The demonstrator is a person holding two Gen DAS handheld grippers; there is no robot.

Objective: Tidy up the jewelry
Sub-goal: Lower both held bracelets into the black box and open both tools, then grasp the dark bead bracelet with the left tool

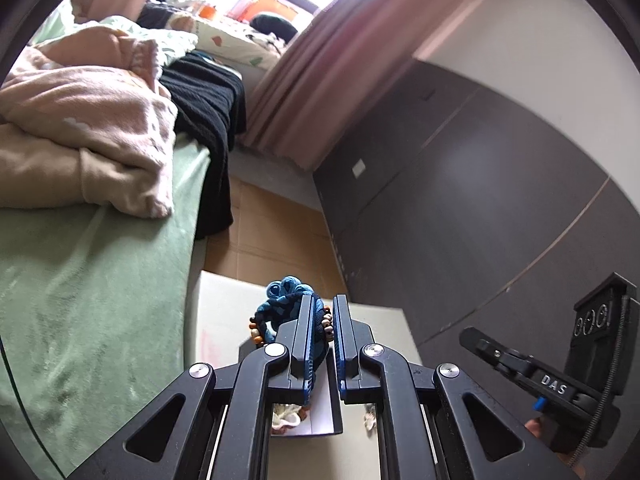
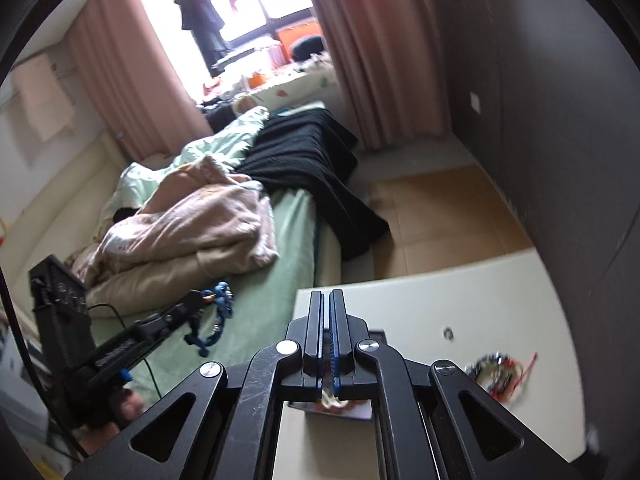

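The left gripper (image 1: 322,320) tilts downward over the white table (image 2: 460,296), pinching a blue knotted bracelet (image 1: 290,300); the right gripper (image 2: 326,316) angles steeper, fingers pressed together, empty.

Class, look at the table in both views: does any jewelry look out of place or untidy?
Yes. A tangled heap of jewelry lies loose on the table, right of the box, while a blue knotted bracelet hangs from the left gripper.
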